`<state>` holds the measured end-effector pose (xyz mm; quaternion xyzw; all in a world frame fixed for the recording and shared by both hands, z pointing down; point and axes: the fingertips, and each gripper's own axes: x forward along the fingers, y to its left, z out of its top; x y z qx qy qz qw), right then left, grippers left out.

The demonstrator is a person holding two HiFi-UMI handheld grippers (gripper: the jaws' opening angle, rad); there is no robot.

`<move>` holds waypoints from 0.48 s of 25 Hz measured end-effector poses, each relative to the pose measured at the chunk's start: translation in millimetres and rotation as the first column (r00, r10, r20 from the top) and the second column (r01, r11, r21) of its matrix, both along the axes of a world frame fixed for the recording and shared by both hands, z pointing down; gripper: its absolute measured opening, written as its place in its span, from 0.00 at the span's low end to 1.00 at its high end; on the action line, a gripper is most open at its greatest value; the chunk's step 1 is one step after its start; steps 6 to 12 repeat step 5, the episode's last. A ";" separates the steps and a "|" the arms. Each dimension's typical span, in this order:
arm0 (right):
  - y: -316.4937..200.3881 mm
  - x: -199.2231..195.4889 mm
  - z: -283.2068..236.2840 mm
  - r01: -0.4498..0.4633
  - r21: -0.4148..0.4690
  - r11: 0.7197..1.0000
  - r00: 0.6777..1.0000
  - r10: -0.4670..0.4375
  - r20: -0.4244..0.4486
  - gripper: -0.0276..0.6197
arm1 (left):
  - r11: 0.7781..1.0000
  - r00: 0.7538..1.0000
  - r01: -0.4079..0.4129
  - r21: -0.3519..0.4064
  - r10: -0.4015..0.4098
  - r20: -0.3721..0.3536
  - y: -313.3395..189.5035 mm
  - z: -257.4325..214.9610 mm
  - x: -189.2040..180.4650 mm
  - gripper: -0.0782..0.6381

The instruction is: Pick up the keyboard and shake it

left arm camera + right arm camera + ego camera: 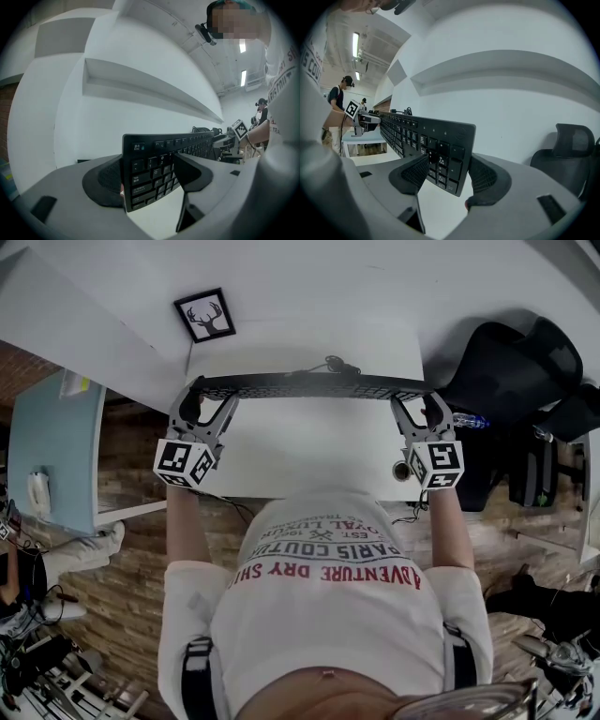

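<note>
A black keyboard (309, 386) hangs above the white desk (300, 451), held edge-on between both grippers. My left gripper (200, 410) is shut on the keyboard's left end (150, 171), the Esc-key corner standing between its pads. My right gripper (424, 412) is shut on the right end (445, 161), the numpad side. The keys face me in both gripper views. The keyboard's cable (330, 365) trails off behind its far edge.
A framed deer picture (205, 316) lies on the white surface beyond the desk. A black office chair (511, 371) stands to the right, with bags beside it. A light blue table (52, 451) is at the left. A wall shelf (150, 91) runs above.
</note>
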<state>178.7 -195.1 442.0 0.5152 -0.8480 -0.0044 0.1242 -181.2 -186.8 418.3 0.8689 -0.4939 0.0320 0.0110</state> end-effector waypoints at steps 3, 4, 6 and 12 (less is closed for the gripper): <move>0.6 1.1 -0.3 -0.010 0.001 1.000 1.000 0.010 -0.003 0.47 | 1.000 1.000 -0.006 0.004 0.006 0.003 -0.2 0.0 1.2 0.56; 0.6 1.2 -0.5 -0.012 0.002 1.000 1.000 0.012 -0.003 0.47 | 1.000 1.000 -0.008 0.006 0.008 0.004 -0.2 -0.3 1.3 0.56; 0.5 1.3 -0.7 -0.015 0.002 1.000 1.000 0.015 -0.003 0.47 | 1.000 1.000 -0.009 0.009 0.009 0.005 -0.2 -0.7 1.3 0.56; 0.5 1.3 -0.7 -0.015 0.002 1.000 1.000 0.015 -0.003 0.47 | 1.000 1.000 -0.009 0.009 0.009 0.005 -0.2 -0.7 1.3 0.56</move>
